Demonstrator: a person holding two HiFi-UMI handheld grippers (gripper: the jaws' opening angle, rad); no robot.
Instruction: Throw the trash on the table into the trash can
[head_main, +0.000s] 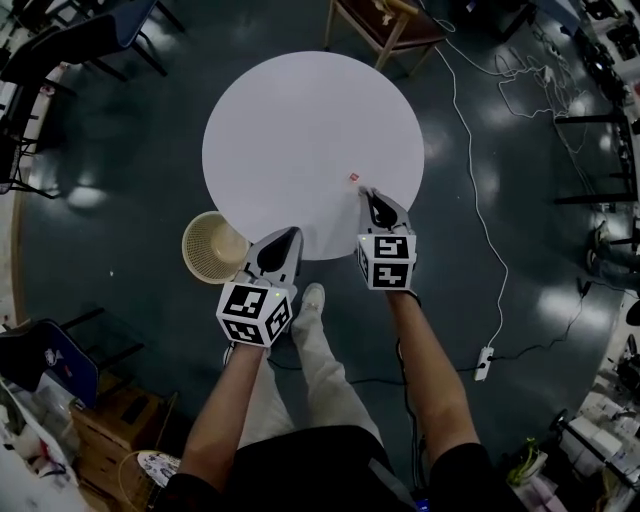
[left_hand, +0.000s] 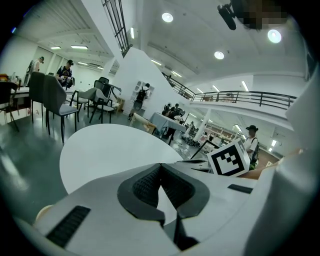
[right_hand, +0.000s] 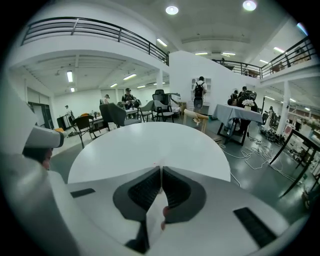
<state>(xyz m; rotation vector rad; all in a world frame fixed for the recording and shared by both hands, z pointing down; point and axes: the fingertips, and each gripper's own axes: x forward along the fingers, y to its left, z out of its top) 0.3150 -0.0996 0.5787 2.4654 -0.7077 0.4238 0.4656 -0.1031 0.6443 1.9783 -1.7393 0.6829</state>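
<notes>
Right gripper (head_main: 364, 191) reaches forward over the round table (head_main: 300, 130), jaws closed, just behind a red scrap (head_main: 352, 178) too tiny to orient.

Smooth matt white table (head_main: 290, 120); glossy dark floor (head_main: 110, 150); trash can (head_main: 203, 240) woven lattice

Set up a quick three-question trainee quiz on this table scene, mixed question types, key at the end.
1. True or false: the basket stands on the table.
2. The small red scrap lies nearest to: A) the left gripper; B) the right gripper; C) the basket.
3. Fill in: the right gripper's jaws are ____.
Key: 1 false, it stands on the floor beside the table's near edge; 2 B; 3 shut.
</notes>
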